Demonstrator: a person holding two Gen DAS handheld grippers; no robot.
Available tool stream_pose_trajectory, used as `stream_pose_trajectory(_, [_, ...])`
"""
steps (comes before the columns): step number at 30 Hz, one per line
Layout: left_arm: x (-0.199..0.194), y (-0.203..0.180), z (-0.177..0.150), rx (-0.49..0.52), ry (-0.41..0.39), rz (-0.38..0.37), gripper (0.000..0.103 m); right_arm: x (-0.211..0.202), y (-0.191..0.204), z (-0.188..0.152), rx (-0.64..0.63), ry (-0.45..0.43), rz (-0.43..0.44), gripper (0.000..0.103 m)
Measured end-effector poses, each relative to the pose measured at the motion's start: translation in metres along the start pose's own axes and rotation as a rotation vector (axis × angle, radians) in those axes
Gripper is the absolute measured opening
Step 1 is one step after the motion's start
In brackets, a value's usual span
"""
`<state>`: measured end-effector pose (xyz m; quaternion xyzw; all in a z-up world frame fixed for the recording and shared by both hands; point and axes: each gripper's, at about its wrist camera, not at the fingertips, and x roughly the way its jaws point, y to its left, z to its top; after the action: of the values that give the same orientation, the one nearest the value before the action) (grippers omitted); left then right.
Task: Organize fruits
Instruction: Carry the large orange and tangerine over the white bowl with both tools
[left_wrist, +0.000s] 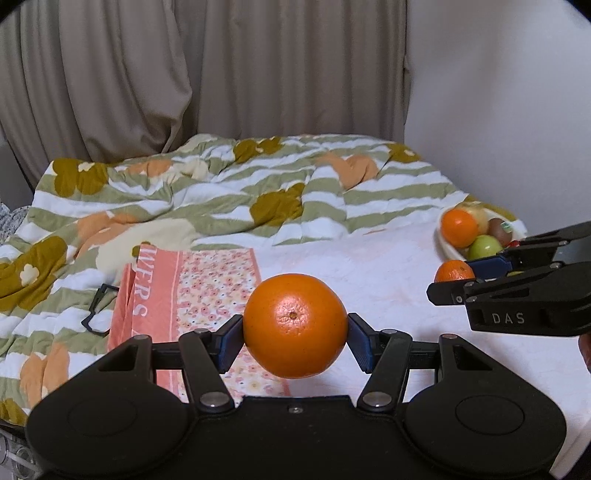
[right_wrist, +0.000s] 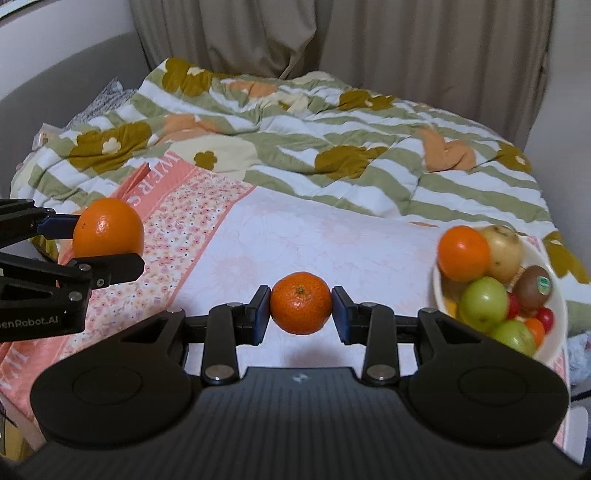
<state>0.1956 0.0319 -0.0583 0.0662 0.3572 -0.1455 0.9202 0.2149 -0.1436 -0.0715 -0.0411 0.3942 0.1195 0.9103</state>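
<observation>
My left gripper (left_wrist: 294, 341) is shut on a large orange (left_wrist: 294, 325) and holds it above the bed; it also shows at the left of the right wrist view (right_wrist: 107, 230). My right gripper (right_wrist: 301, 314) is shut on a small mandarin (right_wrist: 301, 302), held above the white sheet; the mandarin also shows in the left wrist view (left_wrist: 453, 271). A white bowl (right_wrist: 554, 332) at the right holds an orange (right_wrist: 463, 253), a yellow pear (right_wrist: 504, 251), green apples (right_wrist: 482, 304), a kiwi (right_wrist: 533, 286) and small red fruits.
A rumpled green-striped floral quilt (left_wrist: 221, 184) covers the far half of the bed. A pink floral cloth (left_wrist: 207, 280) lies at the left, with a black clip (left_wrist: 98, 310) beside it. Beige curtains (left_wrist: 221, 74) hang behind. A white wall is at the right.
</observation>
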Motion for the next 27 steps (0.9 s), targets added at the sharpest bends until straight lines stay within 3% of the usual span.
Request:
stream_pose_trajectory(12, [-0.032,-0.055,0.005,0.050,-0.056,-0.018,0.064,-0.067,-0.036,-0.032,0.084,-0.049,-0.023,0.051])
stream_pose_trajectory(19, [-0.037,-0.119,0.016,0.025,-0.069,0.005,0.063,-0.098,-0.092,-0.050,0.060,-0.068,0.007,0.051])
stream_pose_trajectory(27, [-0.017,-0.194,0.033,-0.004,-0.077,0.006,0.063,-0.112,-0.173,-0.059,0.022,-0.084,0.020,0.051])
